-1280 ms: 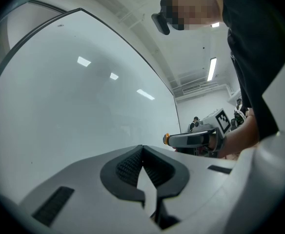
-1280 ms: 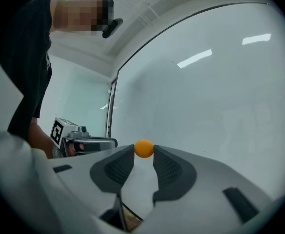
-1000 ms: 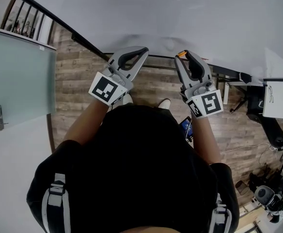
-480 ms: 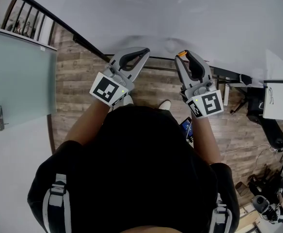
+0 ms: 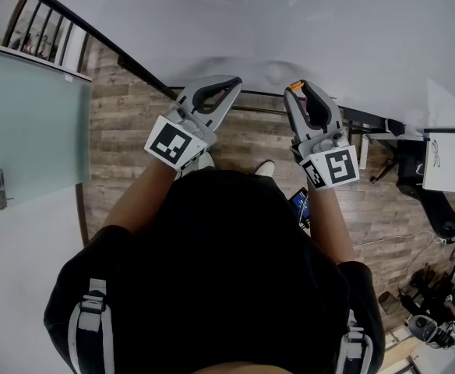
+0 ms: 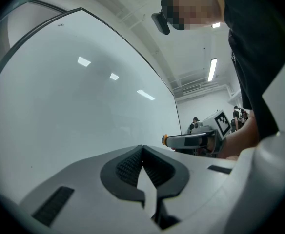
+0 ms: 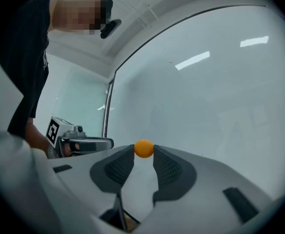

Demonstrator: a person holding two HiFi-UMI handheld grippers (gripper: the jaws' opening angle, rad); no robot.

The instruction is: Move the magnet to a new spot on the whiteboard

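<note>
Counting what is in play: two hand-held grippers, one magnet, one whiteboard. The right hand-held gripper [image 7: 144, 150] has its two dark ribbed pads set narrowly apart and pressed on either side of the single orange magnet [image 7: 144, 148], which sits right at the fingertips. The left hand-held gripper [image 6: 142, 148] has its jaws brought together at the tips with nothing between them.

The magnet shows as a small round orange body. It looks the same from either side, so no long axis or pointing direction can be told. It is held up close against the pale surface of the whiteboard [image 7: 220, 91]; whether it touches the board cannot be told.

Seen from the head view, both hand-held grippers reach forward side by side toward the lower part of the whiteboard, a gap between them, each with one marker cube at its rear. There the orange magnet shows at the tip of the right one. Below them lies a wood-plank floor [image 5: 126, 131].
</note>
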